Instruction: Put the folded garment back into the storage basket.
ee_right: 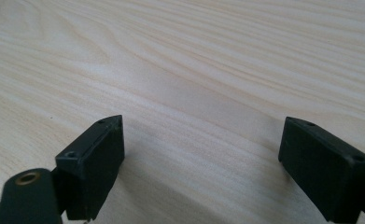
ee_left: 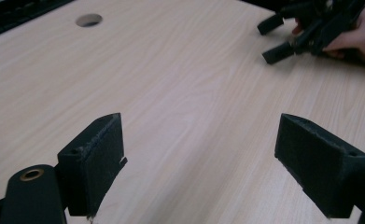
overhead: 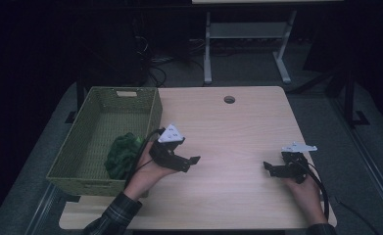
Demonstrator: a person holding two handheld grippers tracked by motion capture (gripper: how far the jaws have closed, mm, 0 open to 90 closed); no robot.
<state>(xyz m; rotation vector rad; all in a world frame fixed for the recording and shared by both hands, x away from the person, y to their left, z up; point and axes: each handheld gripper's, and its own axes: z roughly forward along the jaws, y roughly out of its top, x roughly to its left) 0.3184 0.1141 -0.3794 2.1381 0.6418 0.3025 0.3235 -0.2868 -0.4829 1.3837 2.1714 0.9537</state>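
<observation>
My left gripper (overhead: 193,164) hovers over the bare wood of the table (overhead: 228,132), just beside the near right corner of the green woven basket (overhead: 71,161), jaws spread wide with nothing between them. In the left gripper view the two black pads (ee_left: 96,154) stand far apart over pale wood grain, empty. The dark green cloth (overhead: 122,155) lies bunched inside the basket, against its near right wall, close behind my left hand (overhead: 147,174) and apart from the jaws. My right gripper (overhead: 270,169) sits low at the right side of the table, well apart from the left one, its jaws also wide and empty; its own view shows wood between them. From the left gripper view, my right hand (ee_left: 357,37) and its gripper show at the far top right, beyond the round hole (ee_left: 88,20) in the tabletop.
</observation>
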